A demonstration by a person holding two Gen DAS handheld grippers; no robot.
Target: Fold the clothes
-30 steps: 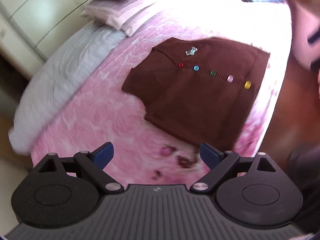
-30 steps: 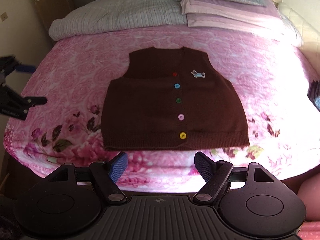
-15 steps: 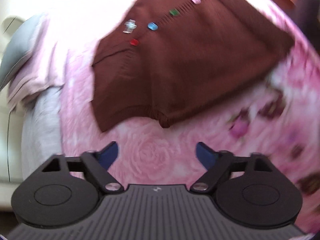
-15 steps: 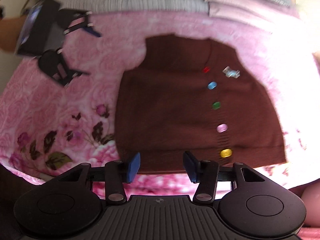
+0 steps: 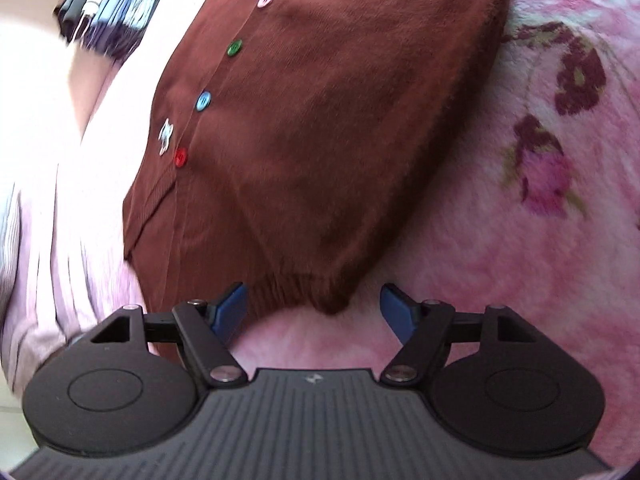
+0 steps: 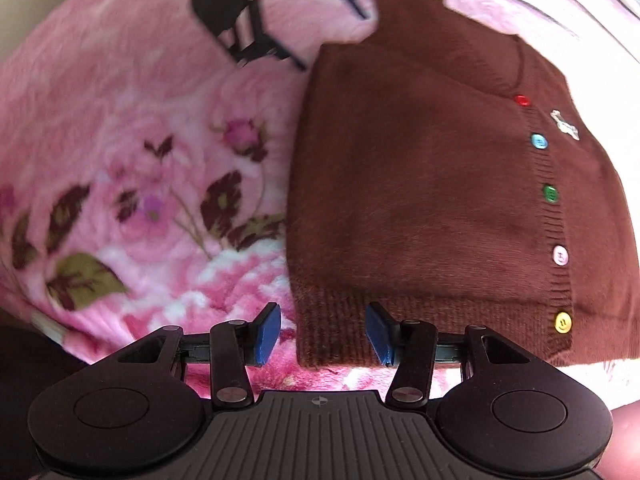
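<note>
A brown knitted vest [image 5: 320,120] lies flat on the pink floral blanket [image 5: 540,240] of the bed, its row of coloured buttons [image 6: 550,194] facing up. The left tool [image 5: 314,310] stands wide open with nothing between its blue pads, just at a ribbed corner by the vest's shoulder. The right tool [image 6: 322,334] is also open and holding nothing, its pads on either side of the vest's near left hem corner.

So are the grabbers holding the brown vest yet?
No. The left gripper is open around the brown vest's shoulder edge, and the right gripper is open around a bottom corner. Neither has closed.
</note>
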